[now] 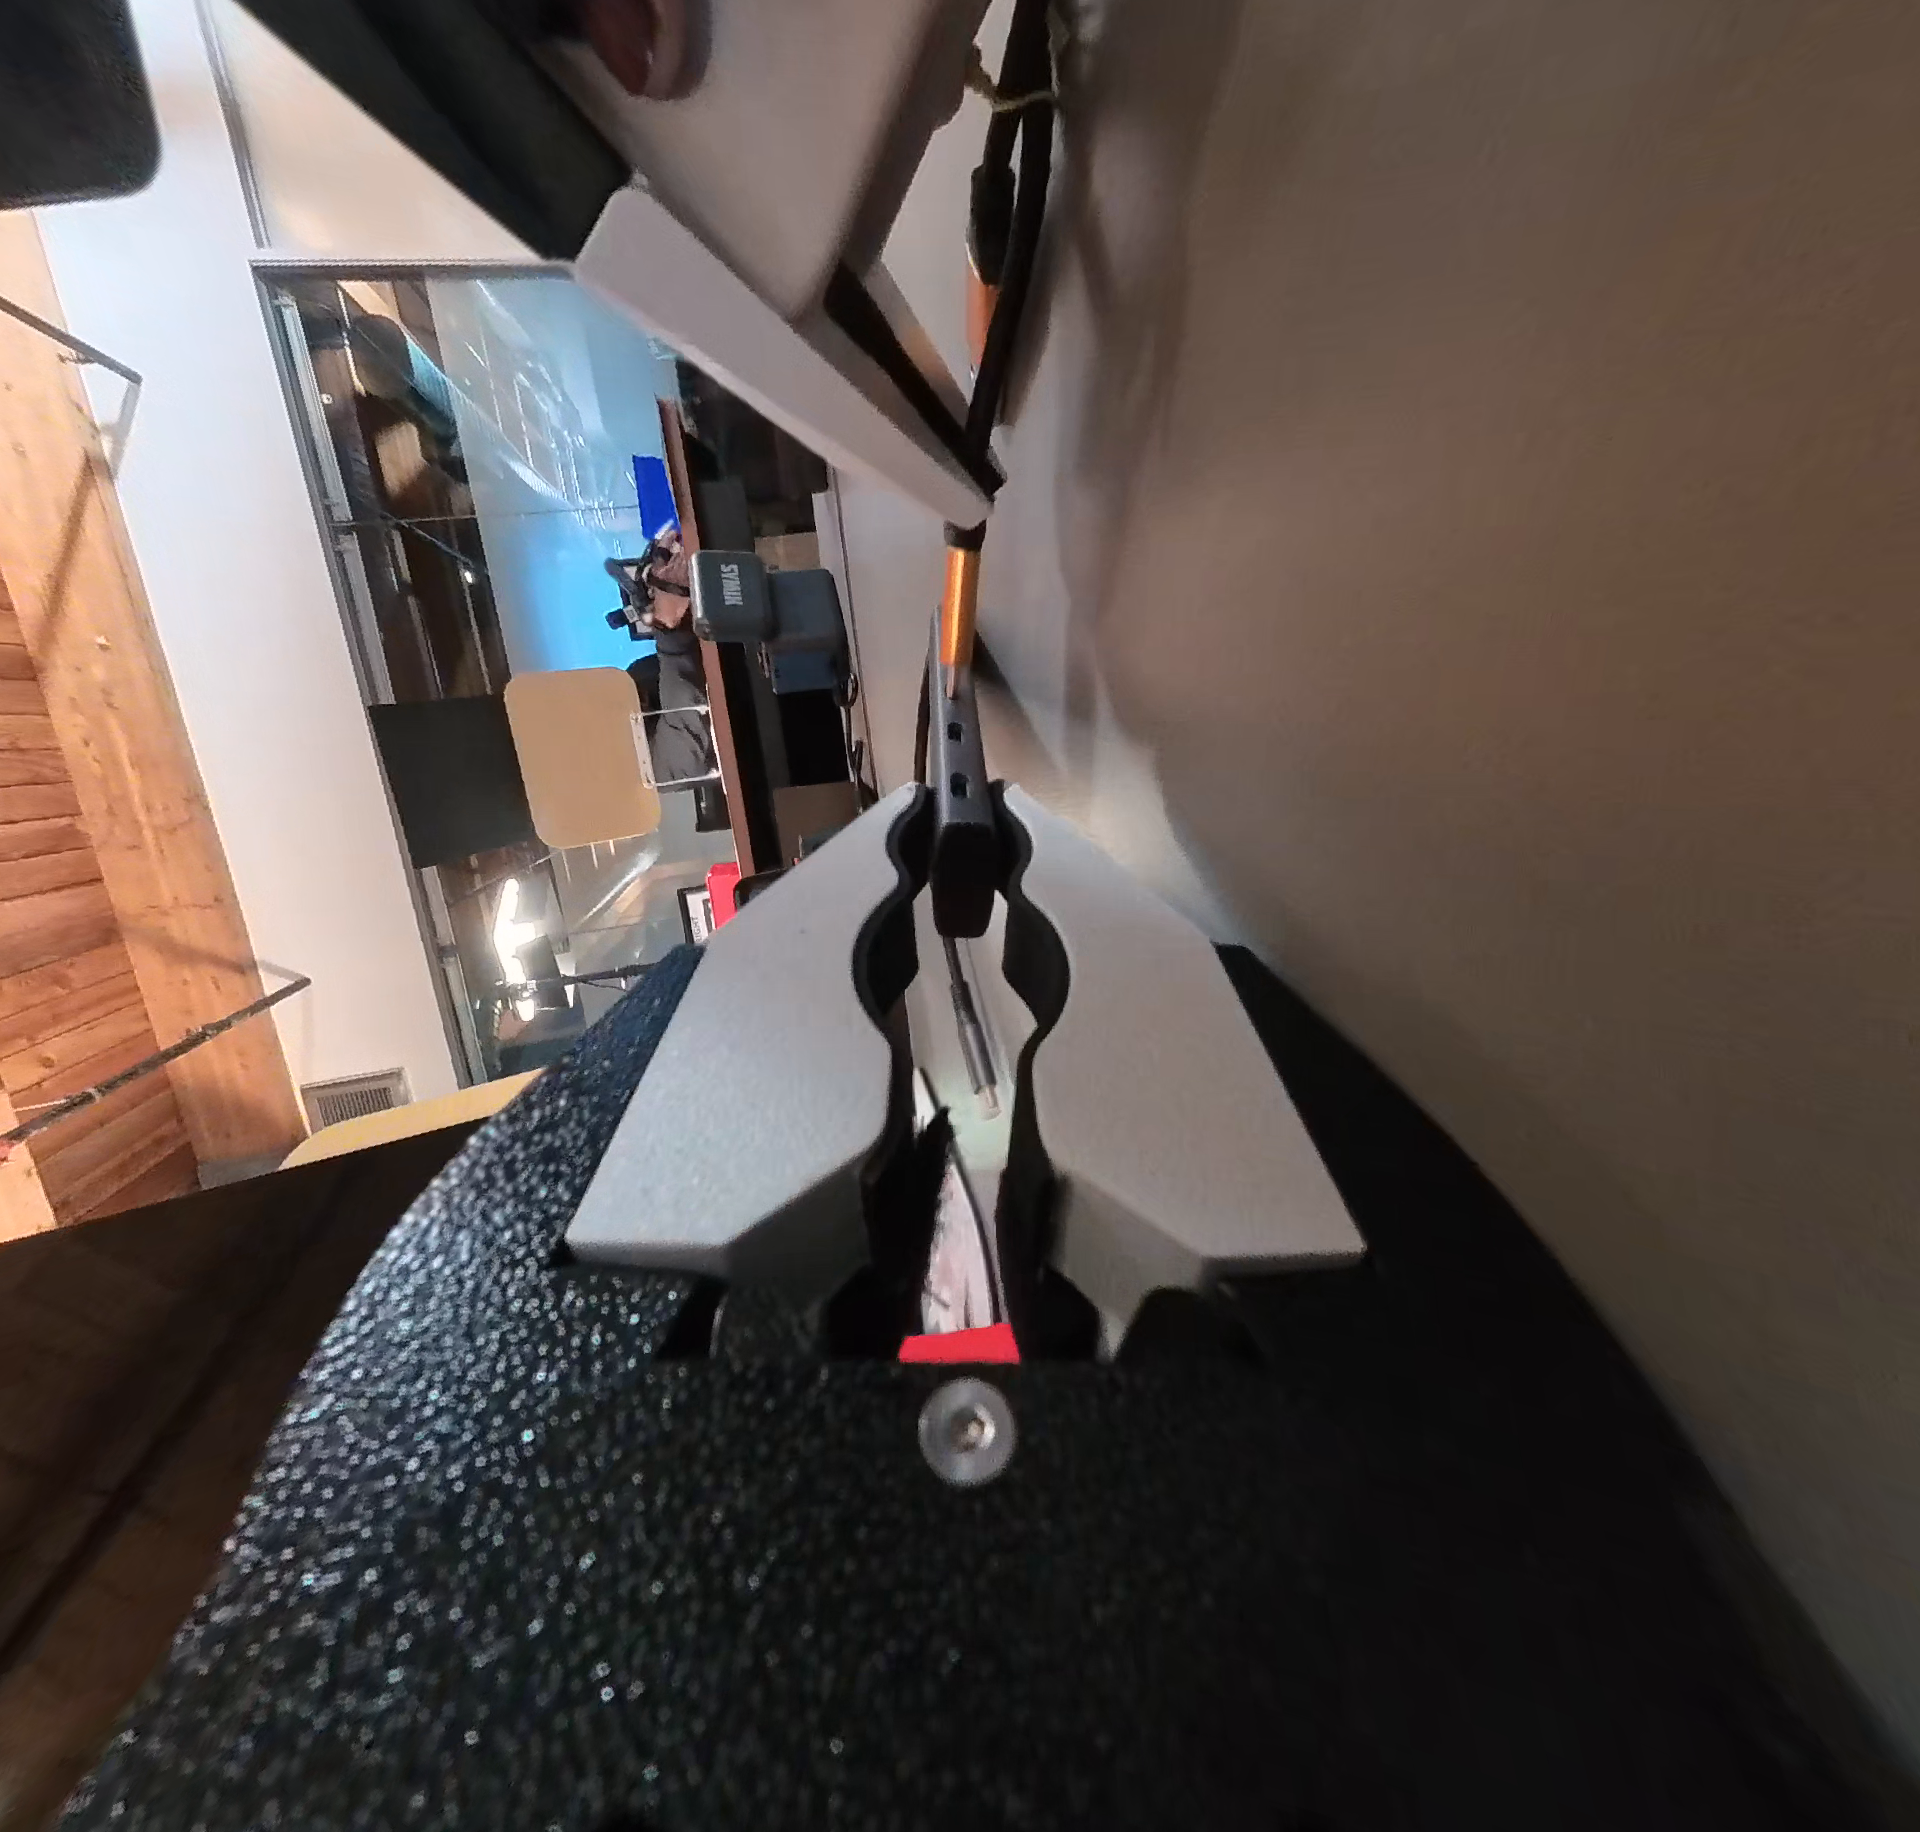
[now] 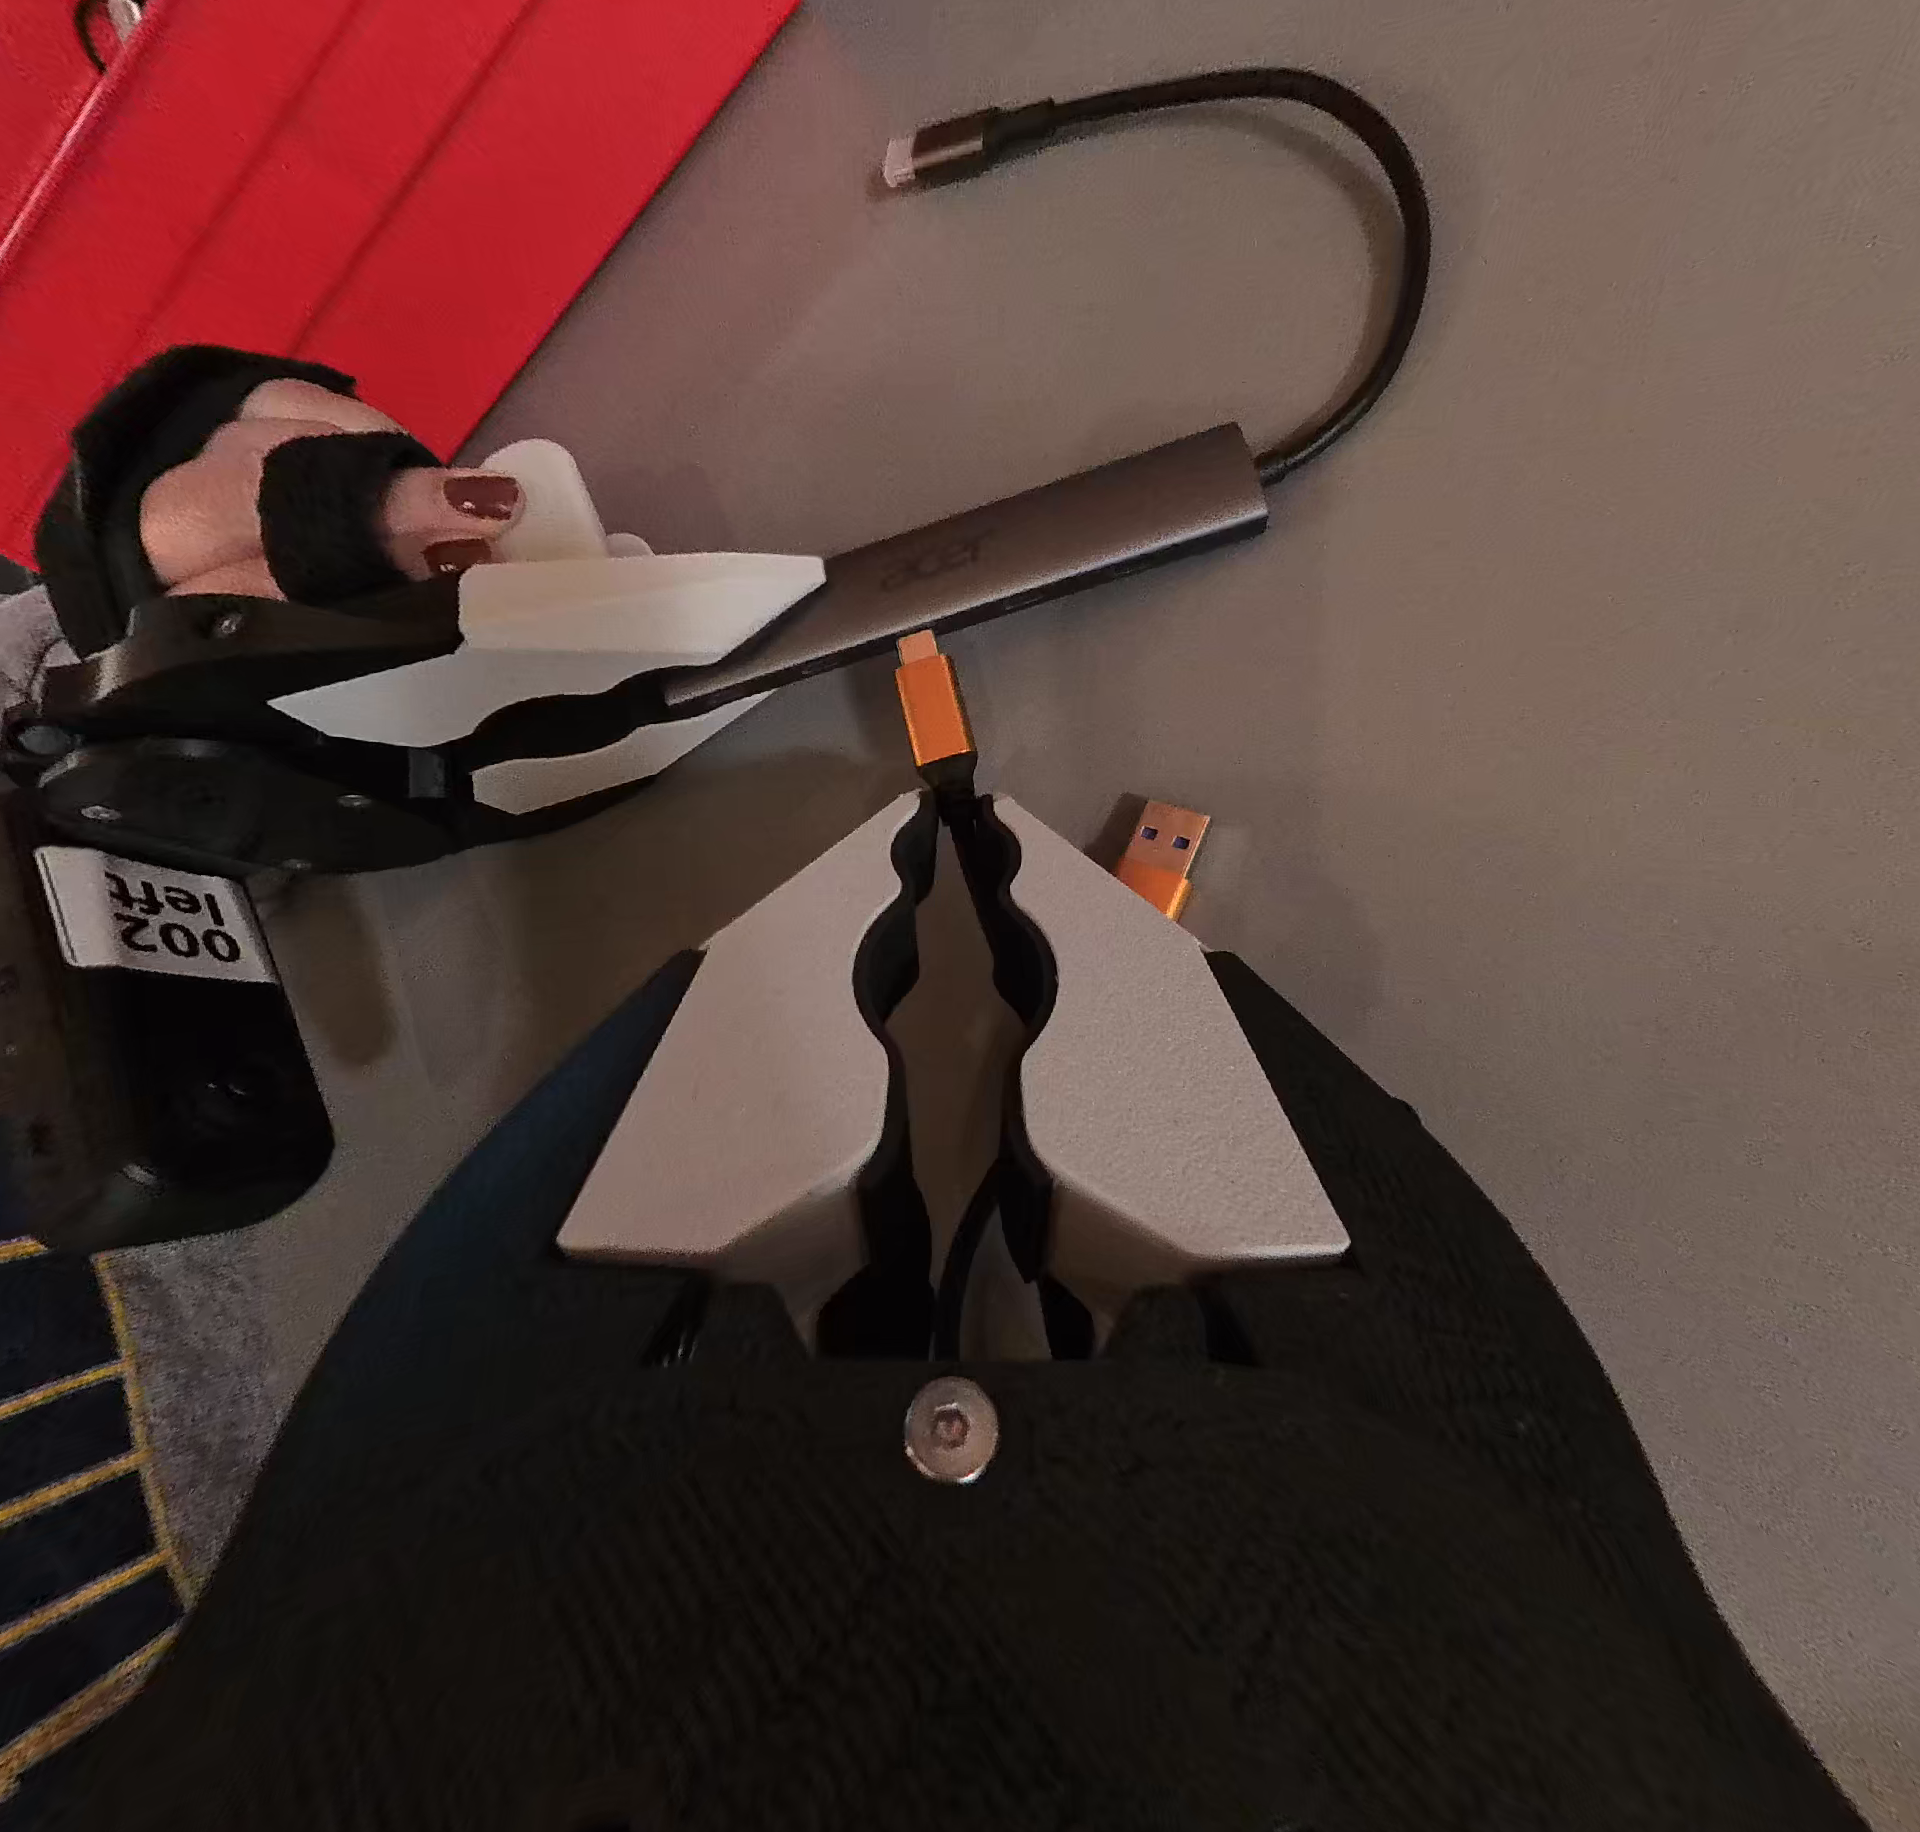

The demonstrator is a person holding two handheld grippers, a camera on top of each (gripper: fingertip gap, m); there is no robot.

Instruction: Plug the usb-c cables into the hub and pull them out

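Left tongs (image 2: 717, 681) clenched on one end of the grey hub (image 2: 1039, 556), holding it tilted, its long edge facing the right tongs (image 2: 956, 806). Right tongs clenched on the black cable just behind the orange usb-c plug (image 2: 933, 707); plug tip is at the hub's side edge, can't tell if seated. Hub's own black lead (image 2: 1392, 255) curls across the grey table (image 2: 1558, 847). Second orange plug (image 2: 1164, 852) lies on table beside right tongs. Red folder (image 2: 364, 120) at the far-left table edge.
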